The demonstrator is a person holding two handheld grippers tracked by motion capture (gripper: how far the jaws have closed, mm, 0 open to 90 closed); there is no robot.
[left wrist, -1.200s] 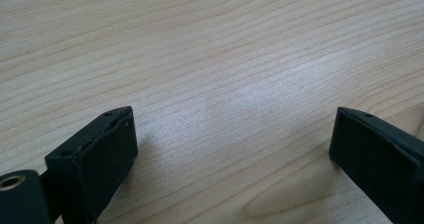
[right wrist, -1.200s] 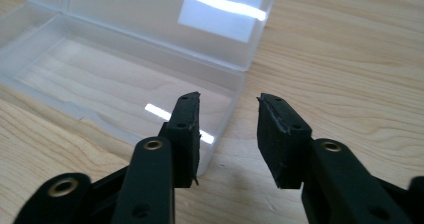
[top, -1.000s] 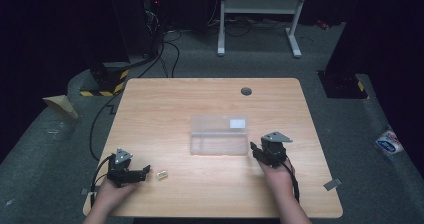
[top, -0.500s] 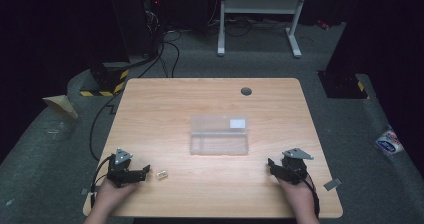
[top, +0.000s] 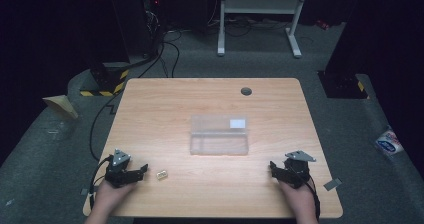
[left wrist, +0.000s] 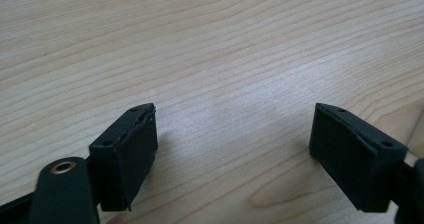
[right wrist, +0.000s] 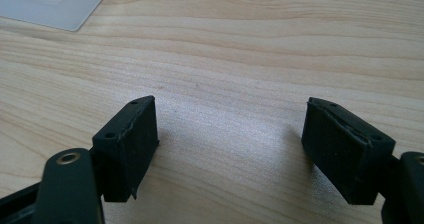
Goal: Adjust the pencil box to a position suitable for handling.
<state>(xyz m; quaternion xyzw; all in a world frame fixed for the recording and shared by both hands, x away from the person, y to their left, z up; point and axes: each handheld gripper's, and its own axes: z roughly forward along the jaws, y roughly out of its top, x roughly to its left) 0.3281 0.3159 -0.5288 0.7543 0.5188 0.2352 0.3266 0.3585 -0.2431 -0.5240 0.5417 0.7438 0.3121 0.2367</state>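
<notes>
A clear plastic box (top: 219,135) with a white label lies shut in the middle of the wooden table (top: 165,104). A small pale, yellowish object (top: 161,174) lies near the front left. My left gripper (top: 143,169) rests just left of it, pointing right. Its jaws (left wrist: 232,144) are open with bare wood between them and have just been closing a little. At the front right rests my right gripper (top: 272,166), pointing left. It is open (right wrist: 230,144) with nothing between the jaws, which have just been widening. One corner of the box (right wrist: 50,4) lies ahead of it.
A dark round grommet (top: 246,91) sits near the table's far edge. On the floor are cables (top: 165,54) behind the table, a white stand (top: 260,14) at the back, and a yellow-black striped block (top: 107,84) at the left.
My right hand has drawn back from the right end of the box to the table's front right, and its jaws stand wider. The left hand has stayed in place.
</notes>
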